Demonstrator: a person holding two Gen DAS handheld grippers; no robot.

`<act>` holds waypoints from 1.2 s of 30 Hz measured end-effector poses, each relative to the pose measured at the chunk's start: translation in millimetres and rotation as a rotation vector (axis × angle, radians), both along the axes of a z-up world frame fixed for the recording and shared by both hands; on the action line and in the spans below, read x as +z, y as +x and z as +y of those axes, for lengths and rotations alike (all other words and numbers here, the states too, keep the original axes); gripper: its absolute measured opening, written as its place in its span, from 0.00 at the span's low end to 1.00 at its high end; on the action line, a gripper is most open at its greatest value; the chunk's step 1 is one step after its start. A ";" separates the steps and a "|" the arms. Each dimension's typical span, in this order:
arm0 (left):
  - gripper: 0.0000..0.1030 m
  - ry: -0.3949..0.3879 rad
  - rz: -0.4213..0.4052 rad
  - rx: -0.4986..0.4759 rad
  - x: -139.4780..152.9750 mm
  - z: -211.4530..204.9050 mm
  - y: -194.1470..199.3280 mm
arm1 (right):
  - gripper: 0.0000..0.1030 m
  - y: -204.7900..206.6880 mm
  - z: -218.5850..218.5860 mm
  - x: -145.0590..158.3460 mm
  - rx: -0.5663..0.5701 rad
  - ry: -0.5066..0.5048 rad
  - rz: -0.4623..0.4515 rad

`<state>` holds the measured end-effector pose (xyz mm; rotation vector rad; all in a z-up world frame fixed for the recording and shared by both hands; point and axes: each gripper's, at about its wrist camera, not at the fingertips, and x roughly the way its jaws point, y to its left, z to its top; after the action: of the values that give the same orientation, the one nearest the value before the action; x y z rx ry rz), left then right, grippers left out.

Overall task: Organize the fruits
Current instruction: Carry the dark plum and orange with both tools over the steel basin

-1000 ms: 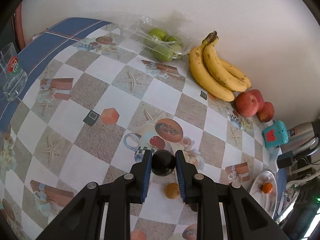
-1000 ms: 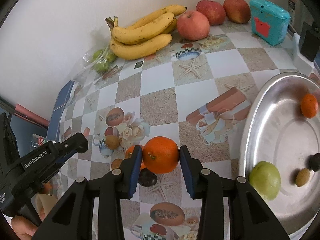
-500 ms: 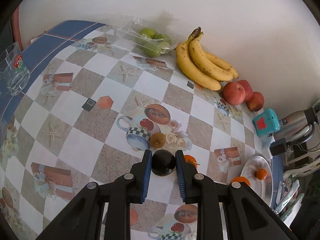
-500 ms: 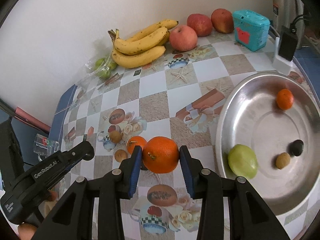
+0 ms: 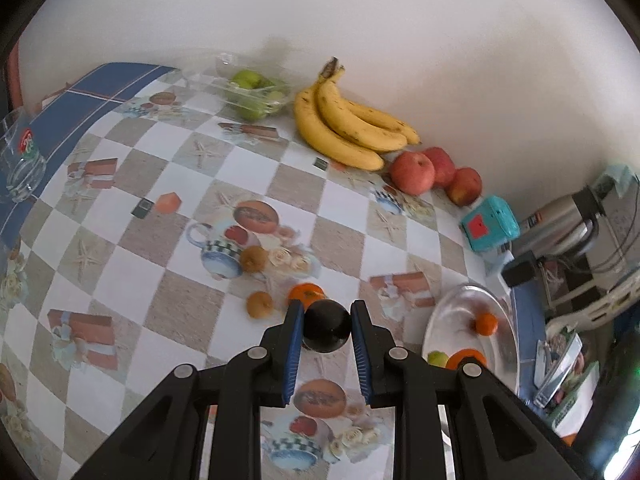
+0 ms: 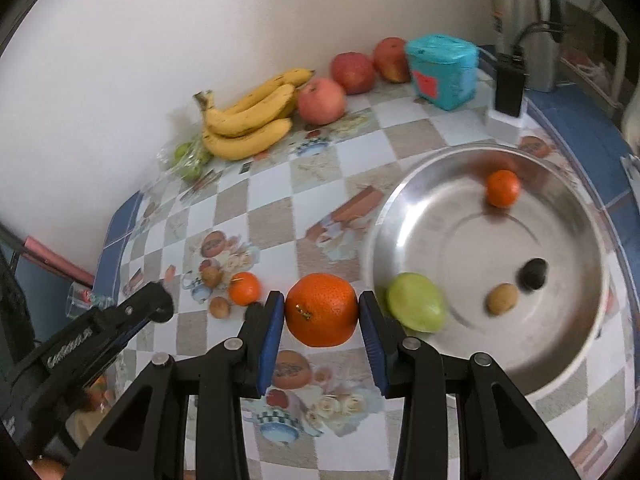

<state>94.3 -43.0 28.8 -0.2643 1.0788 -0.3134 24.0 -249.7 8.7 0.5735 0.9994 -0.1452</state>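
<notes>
The left gripper point(image 5: 327, 330) pinches a black fruit point(image 5: 326, 328) above the table point(image 5: 120, 256). The right gripper point(image 6: 322, 316) pinches an orange point(image 6: 321, 309) just beside the metal bowl point(image 6: 560, 364), which holds four small fruits.

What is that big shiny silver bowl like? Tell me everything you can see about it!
The silver bowl is a wide, round, shallow metal dish, shiny and a bit scuffed, with a raised rim. It sits flat on the checkered tablecloth near the blue edge. Inside lie a small orange, a green fruit leaning against the near wall, a small brown fruit and a small dark fruit. No gripper touches it.
</notes>
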 end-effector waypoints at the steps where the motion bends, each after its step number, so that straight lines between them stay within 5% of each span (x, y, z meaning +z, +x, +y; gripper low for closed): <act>1: 0.25 -0.002 0.003 -0.009 -0.7 -3.3 -2.1 | 0.39 -2.7 -4.2 0.2 -0.011 -0.004 0.002; 24: 0.25 -0.008 0.014 -0.330 -20.1 -133.1 -65.5 | 0.39 -64.5 -102.2 -9.0 -0.327 -0.057 0.095; 36: 0.25 0.074 0.025 -0.404 -47.9 -162.1 -72.0 | 0.39 -63.3 -109.2 -27.5 -0.324 -0.038 0.164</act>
<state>22.3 -205.1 -19.2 0.0192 1.1631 -0.6313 -39.3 -358.9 -18.7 0.6942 1.0546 -0.5044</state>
